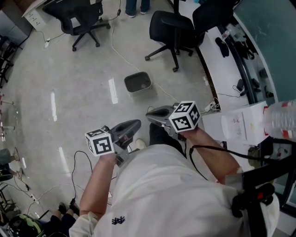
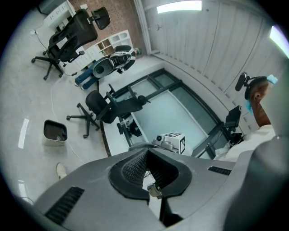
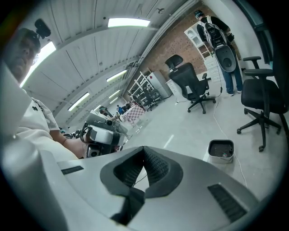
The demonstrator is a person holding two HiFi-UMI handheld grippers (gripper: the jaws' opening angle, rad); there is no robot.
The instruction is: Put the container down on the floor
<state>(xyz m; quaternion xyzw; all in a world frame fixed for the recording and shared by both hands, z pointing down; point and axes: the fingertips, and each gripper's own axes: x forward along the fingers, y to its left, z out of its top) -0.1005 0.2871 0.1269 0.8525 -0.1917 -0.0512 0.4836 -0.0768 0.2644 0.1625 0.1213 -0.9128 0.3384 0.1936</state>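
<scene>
The container (image 1: 138, 82) is a small pale bin with a dark inside. It stands upright on the grey floor, ahead of both grippers and apart from them. It also shows in the left gripper view (image 2: 55, 132) and in the right gripper view (image 3: 220, 150). My left gripper (image 1: 135, 124) is held at waist height, shut, with nothing between its pads (image 2: 146, 151). My right gripper (image 1: 154, 112) sits beside it, also shut and empty (image 3: 143, 149). Each gripper sees the other: the right one's marker cube (image 2: 174, 139) and the left gripper's body (image 3: 102, 134).
Two black office chairs (image 1: 173, 28) (image 1: 79, 18) stand beyond the bin. A white cable (image 1: 121, 54) runs over the floor past it. A desk (image 1: 236, 125) with papers and a plastic bottle (image 1: 281, 119) is at my right. A person's legs (image 1: 137, 6) show far back.
</scene>
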